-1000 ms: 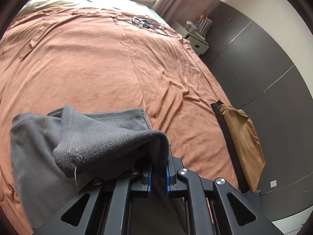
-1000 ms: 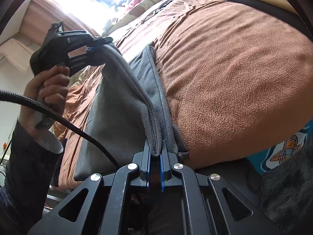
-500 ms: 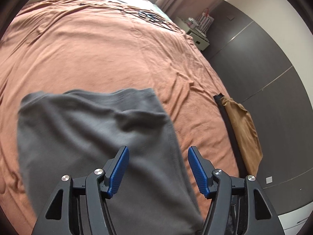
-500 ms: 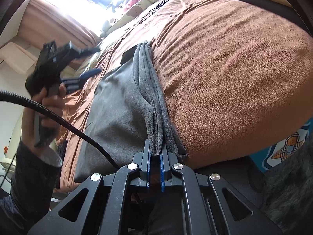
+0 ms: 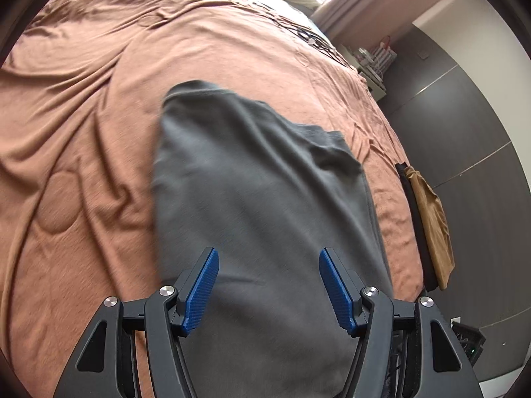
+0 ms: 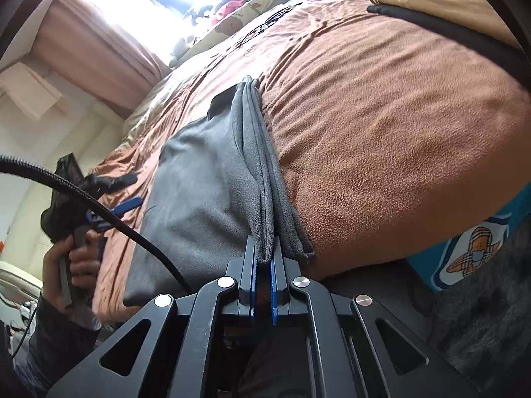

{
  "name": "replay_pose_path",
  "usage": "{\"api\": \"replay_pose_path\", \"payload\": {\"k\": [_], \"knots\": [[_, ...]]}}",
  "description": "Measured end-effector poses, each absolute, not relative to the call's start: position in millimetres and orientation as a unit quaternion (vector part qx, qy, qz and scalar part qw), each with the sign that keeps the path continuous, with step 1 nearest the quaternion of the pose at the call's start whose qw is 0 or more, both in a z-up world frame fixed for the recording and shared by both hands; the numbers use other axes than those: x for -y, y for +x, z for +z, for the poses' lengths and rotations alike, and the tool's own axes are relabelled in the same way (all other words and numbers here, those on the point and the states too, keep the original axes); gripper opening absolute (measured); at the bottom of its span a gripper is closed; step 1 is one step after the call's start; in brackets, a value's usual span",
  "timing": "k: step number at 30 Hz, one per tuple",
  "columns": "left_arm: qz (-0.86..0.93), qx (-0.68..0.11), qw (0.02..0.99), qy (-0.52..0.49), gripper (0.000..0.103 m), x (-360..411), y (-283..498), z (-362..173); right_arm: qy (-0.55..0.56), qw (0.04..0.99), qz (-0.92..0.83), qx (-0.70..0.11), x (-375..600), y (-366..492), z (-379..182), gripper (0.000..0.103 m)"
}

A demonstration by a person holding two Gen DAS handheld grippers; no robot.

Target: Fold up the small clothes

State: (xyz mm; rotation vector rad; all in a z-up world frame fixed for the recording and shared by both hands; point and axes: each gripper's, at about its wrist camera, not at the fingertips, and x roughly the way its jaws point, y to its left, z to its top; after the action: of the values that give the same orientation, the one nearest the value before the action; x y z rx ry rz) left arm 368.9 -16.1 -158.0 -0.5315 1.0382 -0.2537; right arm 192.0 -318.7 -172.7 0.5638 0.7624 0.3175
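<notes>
One grey garment (image 5: 262, 199) lay flat on the orange-brown blanket (image 5: 83, 132), near the bed edge where the person stood. Its long axis ran away from that edge towards the pillows. Two grippers were in play. The left gripper (image 5: 268, 293) hovered directly over the garment's near end, blue pads spread apart with nothing pinched between them. The right gripper (image 6: 264, 265) was clamped on the stacked layers at the garment's near right corner, so it was the nearer one; any further fold likely turned on that corner.
</notes>
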Motion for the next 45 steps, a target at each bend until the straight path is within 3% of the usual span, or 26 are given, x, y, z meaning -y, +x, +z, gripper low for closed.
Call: {"api": "replay_pose_path", "payload": {"k": [3,6,8,10,15,21,25,29,31,35,45], "knots": [[-0.115,-0.492,0.825,-0.252,0.065,8.9,354.3,-163.6,0.251,0.882,0.138,-0.375,316.9,190.6,-165.5,0.006],[-0.113,-0.494,0.822,-0.261,0.065,1.7,338.1,-171.0,0.237,0.888,0.120,-0.376,318.7,189.5,-158.0,0.019],[-0.110,-0.494,0.820,-0.268,0.065,-3.5,328.0,-175.3,0.240,0.889,0.120,-0.371,321.9,188.3,-153.4,0.052],[-0.108,-0.492,0.819,-0.276,0.065,-8.3,318.2,-179.7,0.245,0.891,0.130,-0.361,323.3,186.7,-149.0,0.059],[-0.111,-0.497,0.802,-0.312,0.065,-15.5,296.0,-197.2,0.233,0.885,0.157,-0.371,320.8,206.3,-151.5,0.059],[-0.114,-0.487,0.786,-0.364,0.049,-25.7,271.7,-212.4,0.204,0.874,0.167,-0.408,306.7,242.5,-160.5,0.059],[-0.132,-0.489,0.766,-0.397,0.031,-23.5,261.2,-223.4,0.167,0.868,0.166,-0.437,293.5,252.4,-162.0,0.042],[-0.148,-0.494,0.753,-0.409,0.019,-18.0,253.7,-231.7,0.171,0.866,0.171,-0.439,292.2,251.8,-158.0,0.022],[-0.146,-0.489,0.751,-0.418,0.012,-21.8,252.4,-232.4,0.170,0.866,0.173,-0.437,291.1,250.0,-157.7,0.016],[-0.148,-0.471,0.755,-0.431,0.009,-29.2,245.6,-224.5,0.168,0.867,0.184,-0.431,288.8,241.2,-154.1,0.010],[-0.161,-0.461,0.771,-0.409,0.008,-59.7,223.9,-191.4,0.153,0.850,0.244,-0.441,275.6,221.3,-153.2,0.009]]}}
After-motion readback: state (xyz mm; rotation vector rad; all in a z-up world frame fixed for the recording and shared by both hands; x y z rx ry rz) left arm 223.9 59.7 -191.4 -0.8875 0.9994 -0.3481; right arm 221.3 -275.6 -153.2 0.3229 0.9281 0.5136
